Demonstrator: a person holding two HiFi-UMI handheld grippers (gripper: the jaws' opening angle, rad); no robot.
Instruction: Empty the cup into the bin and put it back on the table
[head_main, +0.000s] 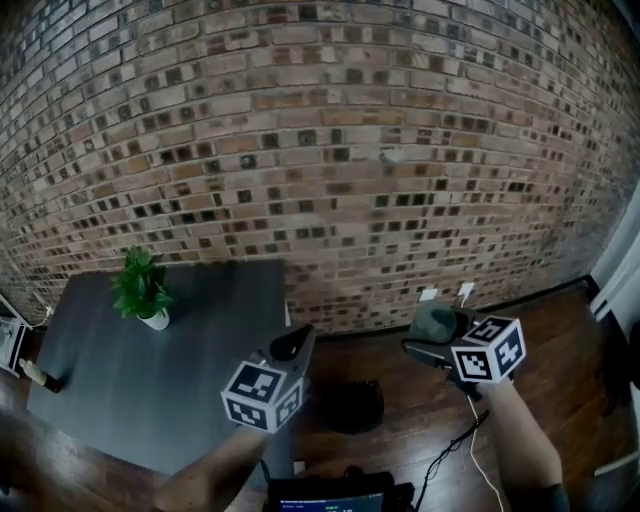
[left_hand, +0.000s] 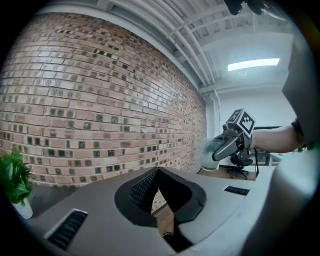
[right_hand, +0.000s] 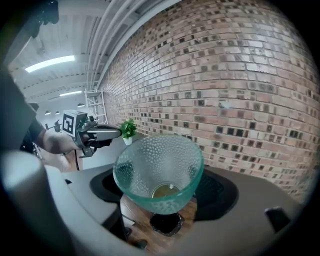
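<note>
A green dimpled glass cup (right_hand: 159, 167) sits between the fingers of my right gripper (right_hand: 161, 186), which is shut on it. The cup leans toward the camera, and something yellowish-brown (right_hand: 166, 190) lies in its bottom. In the head view the cup (head_main: 434, 319) and right gripper (head_main: 432, 338) hang over the wooden floor, right of the black bin (head_main: 352, 405). Under the cup the bin (right_hand: 167, 224) shows as a dark opening. My left gripper (head_main: 292, 343) hovers by the right edge of the dark grey table (head_main: 120, 370). Its jaws meet at the tips (left_hand: 158, 170), with nothing between them.
A small potted plant (head_main: 142, 290) stands at the back of the table. A brick wall (head_main: 320, 150) closes off the far side, with sockets (head_main: 445, 293) low on it. A white cable (head_main: 478, 455) trails over the floor by my right arm. A dark screen (head_main: 330, 495) sits at the bottom edge.
</note>
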